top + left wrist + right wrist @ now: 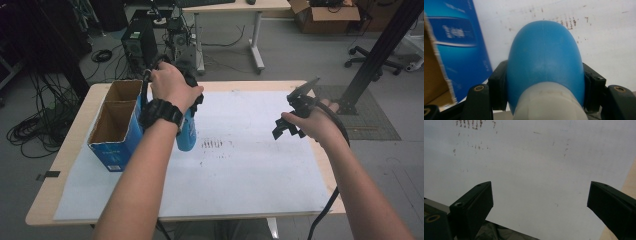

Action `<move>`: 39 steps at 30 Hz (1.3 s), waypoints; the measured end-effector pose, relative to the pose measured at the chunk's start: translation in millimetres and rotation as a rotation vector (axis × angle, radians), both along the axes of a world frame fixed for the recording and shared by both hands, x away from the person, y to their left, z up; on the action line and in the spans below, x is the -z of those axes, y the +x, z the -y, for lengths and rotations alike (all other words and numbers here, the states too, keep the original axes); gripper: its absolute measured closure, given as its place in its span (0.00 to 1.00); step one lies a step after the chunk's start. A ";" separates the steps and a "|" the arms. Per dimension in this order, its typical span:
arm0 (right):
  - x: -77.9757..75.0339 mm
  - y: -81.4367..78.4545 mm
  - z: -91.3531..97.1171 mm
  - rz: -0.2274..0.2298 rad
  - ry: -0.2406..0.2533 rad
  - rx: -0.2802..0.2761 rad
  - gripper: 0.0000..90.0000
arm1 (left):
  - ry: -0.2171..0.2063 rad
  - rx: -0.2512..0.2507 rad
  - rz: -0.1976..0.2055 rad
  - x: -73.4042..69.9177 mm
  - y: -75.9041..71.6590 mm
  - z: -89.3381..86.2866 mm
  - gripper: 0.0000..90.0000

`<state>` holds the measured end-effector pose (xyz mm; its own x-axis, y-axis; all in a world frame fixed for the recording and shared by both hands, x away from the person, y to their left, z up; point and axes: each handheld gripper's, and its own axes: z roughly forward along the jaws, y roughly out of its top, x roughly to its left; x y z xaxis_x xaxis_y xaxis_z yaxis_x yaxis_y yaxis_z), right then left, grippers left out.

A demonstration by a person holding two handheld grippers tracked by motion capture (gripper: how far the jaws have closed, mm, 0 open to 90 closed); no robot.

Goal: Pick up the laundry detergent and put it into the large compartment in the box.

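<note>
The left claw (186,107) is gripping a blue bottle (186,136), its jaws pressing on both sides of the rounded body just above the white cap (549,102), as the left gripper view shows. In the high view the bottle is hanging cap-up from the person's left hand (172,85), just beside the open blue cardboard box (116,125) at the left of the desk (70,145). Whether its base is touching the white sheet (250,165) or sitting slightly above it is hard to tell, since the arm is covering part of it.

The right claw (289,127) is hovering over the right side of the sheet, jaws spread wide with nothing between them.

The main risk is probably the grip itself: the bottle is smooth and curved where the jaws are meeting it, so it could be slipping out or swinging if the hand tilts or moves fast. Being so near the box wall, the bottle could also knock the box or catch on its rim if it is being carried toward one of the two compartments too low. The right claw is well apart, too far to steady either.
</note>
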<state>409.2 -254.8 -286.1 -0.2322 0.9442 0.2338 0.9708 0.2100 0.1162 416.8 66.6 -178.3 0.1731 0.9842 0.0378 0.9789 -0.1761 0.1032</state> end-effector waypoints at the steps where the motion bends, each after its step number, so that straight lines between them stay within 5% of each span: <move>1: -0.5 0.0 0.1 0.001 0.000 0.001 0.07 | -0.001 -0.003 0.001 -8.8 -0.3 -2.9 0.42; 8: -1.1 0.8 1.4 0.001 0.005 0.007 0.07 | -0.004 0.001 0.024 -56.8 -0.8 -26.5 0.42; 20: -1.6 5.8 6.3 -0.002 0.002 0.028 0.07 | -0.007 -0.055 0.061 -98.1 1.5 -85.2 0.42; 29: -2.8 8.9 10.5 -0.004 -0.001 0.038 0.07 | 0.016 -0.121 0.075 -103.8 4.4 -138.4 0.42; 39: -1.0 10.3 12.9 -0.009 -0.006 0.056 0.07 | 0.035 -0.168 0.059 -82.7 8.5 -175.3 0.42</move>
<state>419.5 -267.7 -285.1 -0.1768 0.9569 0.2302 0.9820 0.1557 0.1068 425.3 241.9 -95.6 0.0025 0.9970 0.0777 0.9874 -0.0148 0.1577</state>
